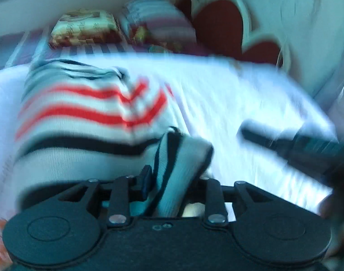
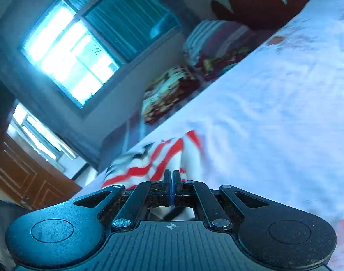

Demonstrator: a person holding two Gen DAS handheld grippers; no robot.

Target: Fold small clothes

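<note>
My left tool (image 1: 172, 180) is clamped on the striped garment's (image 1: 81, 117) edge on the bed (image 1: 239, 103); my right tool (image 2: 171, 176) is pressed together, empty. Mid-fold: next, lay the edge across.

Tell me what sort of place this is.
Most likely a bedroom in a home. The striped garment lies on a bed under a white sheet, patterned pillows lie stacked at the far end, and a window and a wooden door show in the right wrist view.
</note>
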